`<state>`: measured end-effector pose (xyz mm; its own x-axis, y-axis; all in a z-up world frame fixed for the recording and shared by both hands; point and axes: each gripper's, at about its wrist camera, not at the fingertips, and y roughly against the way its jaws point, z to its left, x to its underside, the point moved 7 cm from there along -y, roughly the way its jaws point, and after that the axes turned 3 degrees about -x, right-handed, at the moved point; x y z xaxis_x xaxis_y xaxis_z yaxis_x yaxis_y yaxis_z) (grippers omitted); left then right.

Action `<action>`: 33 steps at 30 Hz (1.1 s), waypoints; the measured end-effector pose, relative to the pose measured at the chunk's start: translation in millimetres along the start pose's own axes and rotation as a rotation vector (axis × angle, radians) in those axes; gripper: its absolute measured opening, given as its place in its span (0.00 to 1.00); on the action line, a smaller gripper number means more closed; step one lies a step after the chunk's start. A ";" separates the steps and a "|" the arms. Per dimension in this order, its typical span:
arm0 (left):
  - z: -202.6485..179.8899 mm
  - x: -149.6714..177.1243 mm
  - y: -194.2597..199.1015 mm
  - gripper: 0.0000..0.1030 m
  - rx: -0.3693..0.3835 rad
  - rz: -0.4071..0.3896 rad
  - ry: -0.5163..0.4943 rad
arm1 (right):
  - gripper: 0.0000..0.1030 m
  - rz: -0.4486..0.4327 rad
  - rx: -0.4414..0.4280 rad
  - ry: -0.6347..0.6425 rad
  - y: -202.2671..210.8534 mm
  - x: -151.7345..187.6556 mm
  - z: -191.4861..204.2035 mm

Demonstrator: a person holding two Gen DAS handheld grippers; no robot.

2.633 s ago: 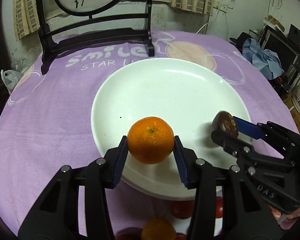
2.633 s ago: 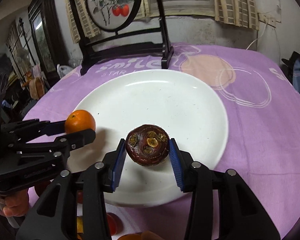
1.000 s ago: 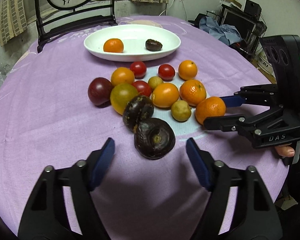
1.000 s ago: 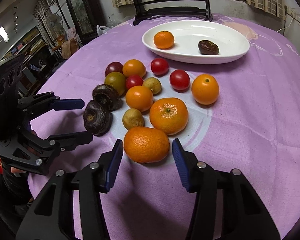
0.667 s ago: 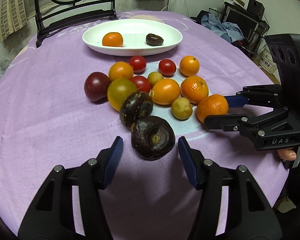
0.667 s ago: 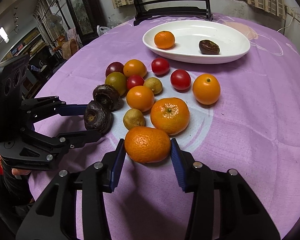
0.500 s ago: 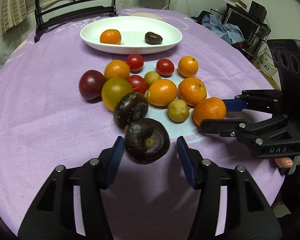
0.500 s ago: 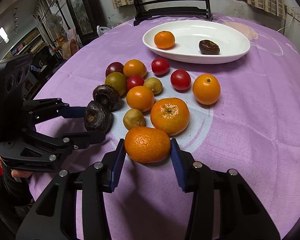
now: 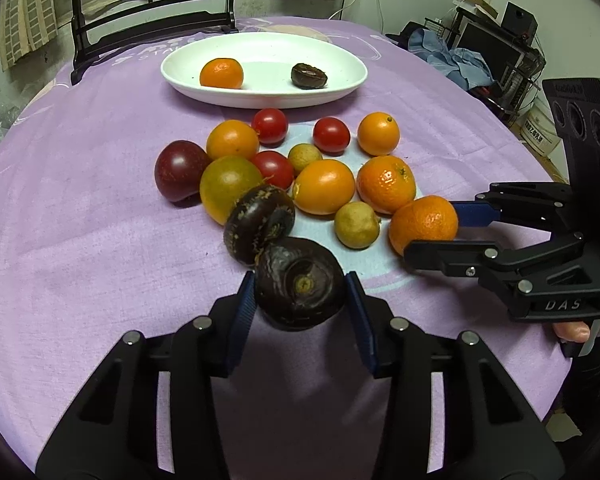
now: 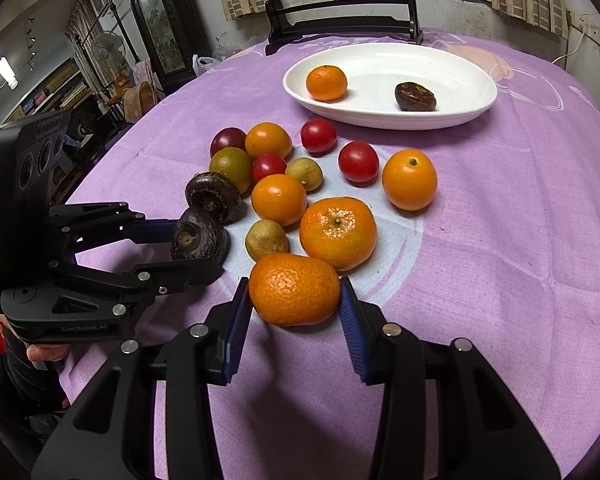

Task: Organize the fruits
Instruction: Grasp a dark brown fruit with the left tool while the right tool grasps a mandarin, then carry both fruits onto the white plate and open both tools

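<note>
The left gripper (image 9: 300, 292) pinches a dark water chestnut (image 9: 300, 288). The right gripper (image 10: 294, 292) pinches a mandarin (image 10: 295, 289), both at the fruit pile's near edge.

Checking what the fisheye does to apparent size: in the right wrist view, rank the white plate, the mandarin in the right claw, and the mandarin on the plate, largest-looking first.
1. White plate, by far the widest.
2. Mandarin in the right claw, enlarged by nearness to the camera.
3. Mandarin on the plate, smallest-looking, but farther off, so true size against the held one is unsure.
</note>
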<state>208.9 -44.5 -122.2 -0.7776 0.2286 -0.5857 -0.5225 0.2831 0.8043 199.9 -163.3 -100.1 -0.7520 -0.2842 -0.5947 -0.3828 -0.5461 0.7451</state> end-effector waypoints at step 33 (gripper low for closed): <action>90.5 -197.3 -56.5 0.44 -0.168 -0.142 0.234 | 0.43 -0.281 0.208 -0.219 -35.3 -148.1 -110.8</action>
<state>423.4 -21.3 -61.2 -0.7423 -0.0284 -0.6695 -0.6665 0.1345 0.7333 384.2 -189.2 -71.8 -0.6904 0.0396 -0.7223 -0.6729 -0.4017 0.6212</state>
